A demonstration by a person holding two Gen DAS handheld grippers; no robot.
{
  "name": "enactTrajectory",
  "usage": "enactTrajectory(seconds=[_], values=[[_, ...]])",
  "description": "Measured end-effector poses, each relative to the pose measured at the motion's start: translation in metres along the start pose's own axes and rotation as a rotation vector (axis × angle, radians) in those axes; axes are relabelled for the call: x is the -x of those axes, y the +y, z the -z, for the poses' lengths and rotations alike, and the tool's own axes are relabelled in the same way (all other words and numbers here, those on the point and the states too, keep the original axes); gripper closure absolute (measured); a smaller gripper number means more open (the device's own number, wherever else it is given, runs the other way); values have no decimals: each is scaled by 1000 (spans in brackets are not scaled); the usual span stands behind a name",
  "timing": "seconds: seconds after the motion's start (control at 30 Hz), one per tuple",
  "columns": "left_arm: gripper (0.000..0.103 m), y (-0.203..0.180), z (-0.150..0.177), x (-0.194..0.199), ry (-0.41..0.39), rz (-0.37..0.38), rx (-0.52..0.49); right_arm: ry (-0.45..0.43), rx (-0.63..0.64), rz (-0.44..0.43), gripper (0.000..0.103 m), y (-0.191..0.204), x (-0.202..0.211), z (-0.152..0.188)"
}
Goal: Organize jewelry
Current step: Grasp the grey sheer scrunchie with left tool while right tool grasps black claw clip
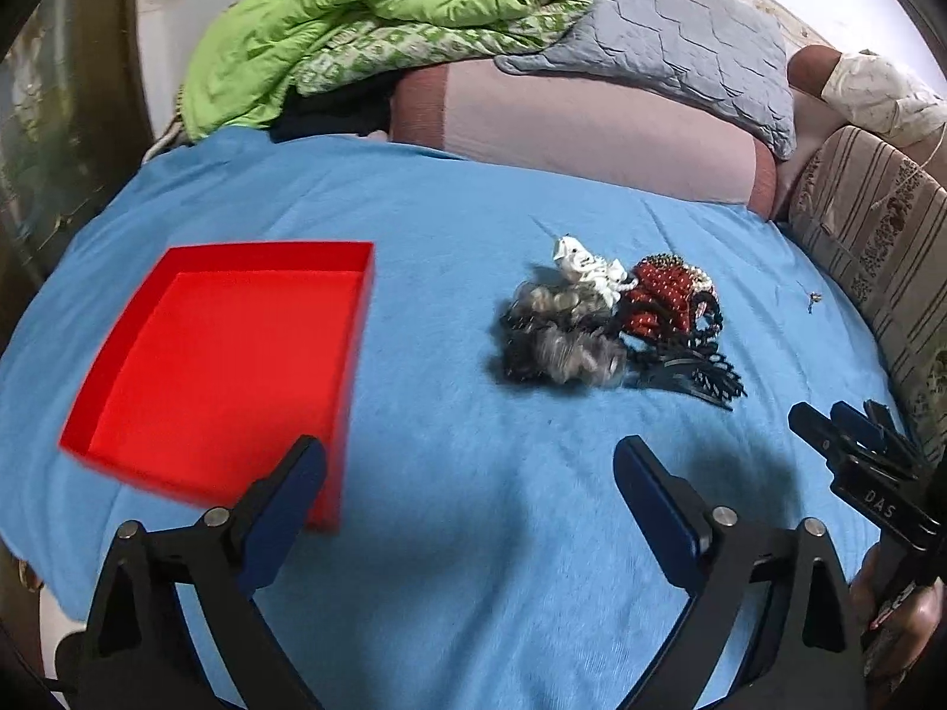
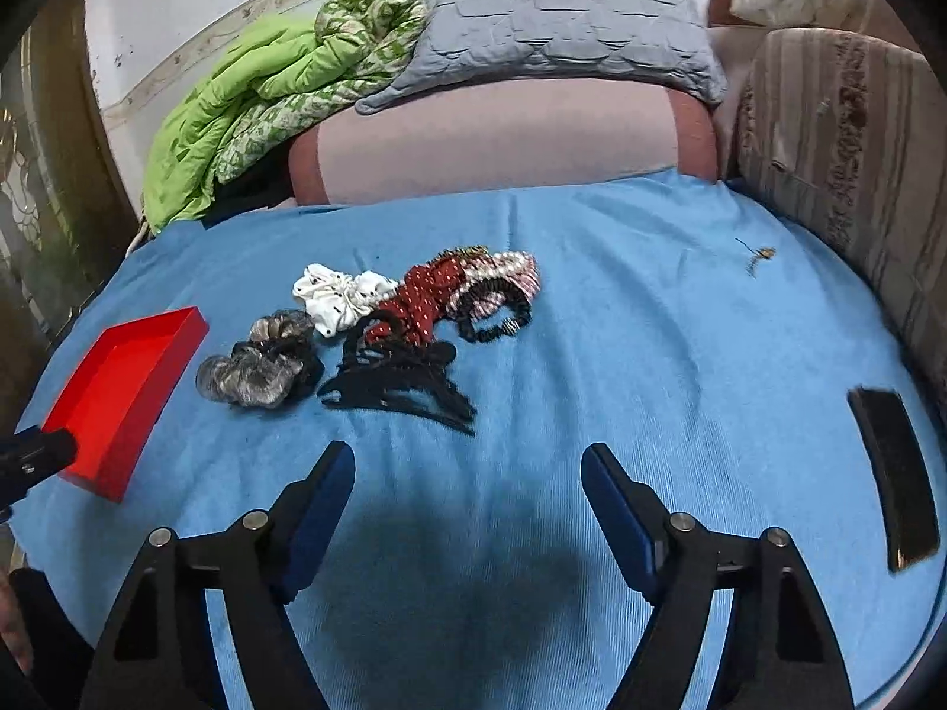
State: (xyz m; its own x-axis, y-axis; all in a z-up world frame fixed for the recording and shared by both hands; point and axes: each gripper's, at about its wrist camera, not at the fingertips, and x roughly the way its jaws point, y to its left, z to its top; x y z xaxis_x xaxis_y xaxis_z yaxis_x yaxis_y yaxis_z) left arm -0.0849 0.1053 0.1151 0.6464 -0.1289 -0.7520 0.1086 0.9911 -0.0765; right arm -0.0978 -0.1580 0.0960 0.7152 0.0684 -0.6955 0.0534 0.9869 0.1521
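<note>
left gripper [image 1: 467,461] and right gripper [image 2: 467,467], fingers wide and empty, hover short of the heaped hair accessories [image 2: 379,343] on the bed [image 2: 651,355]; empty red tray [image 1: 225,355] waits alongside to receive them.

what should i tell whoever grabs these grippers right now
Left gripper: open, empty, above the blue sheet by the red tray.
Right gripper: open, empty, short of the pile.
Pile of hair accessories (grey, white and red scrunchies, black clips) lies loose on the sheet, right of the tray.
Done: nothing in the tray.
Left: move every piece in.
</note>
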Motion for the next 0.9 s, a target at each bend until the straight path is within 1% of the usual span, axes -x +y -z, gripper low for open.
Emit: enactTrajectory(seconds=[0.03,0.1,0.13,0.17,0.27,0.4,0.67,0.73,0.8,0.83,0.87,0.9], values=[[14,-1,-5,-5,6,10,-3,7,8,-16,20,0,-5,-6],[19,-3,-13,-15,19,27,-8,17,21,-36,20,0,-13,-13],[20,-4,-17,-21,24,36,-10,26,38,-52,22,1,-20,-19],[20,-5,-21,-26,25,42,-11,34,54,-66,25,2,-26,-22],[20,-7,-28,-40,29,51,-17,70,102,-108,27,8,-45,-27],[20,-9,-38,-66,72,93,-5,118,150,-151,30,17,-70,-27],[20,-14,-49,-120,167,194,63,150,168,-174,31,17,-94,-29],[20,-16,-52,-129,181,209,74,154,166,-189,32,17,-98,-31],[20,-19,-54,-136,201,223,75,164,166,-202,38,17,-104,-33],[20,-21,-54,-139,205,231,74,174,167,-210,45,18,-108,-33],[21,-23,-55,-141,207,235,71,183,169,-216,49,18,-112,-33],[31,-24,-55,-143,209,238,67,190,169,-221,51,19,-114,-32]])
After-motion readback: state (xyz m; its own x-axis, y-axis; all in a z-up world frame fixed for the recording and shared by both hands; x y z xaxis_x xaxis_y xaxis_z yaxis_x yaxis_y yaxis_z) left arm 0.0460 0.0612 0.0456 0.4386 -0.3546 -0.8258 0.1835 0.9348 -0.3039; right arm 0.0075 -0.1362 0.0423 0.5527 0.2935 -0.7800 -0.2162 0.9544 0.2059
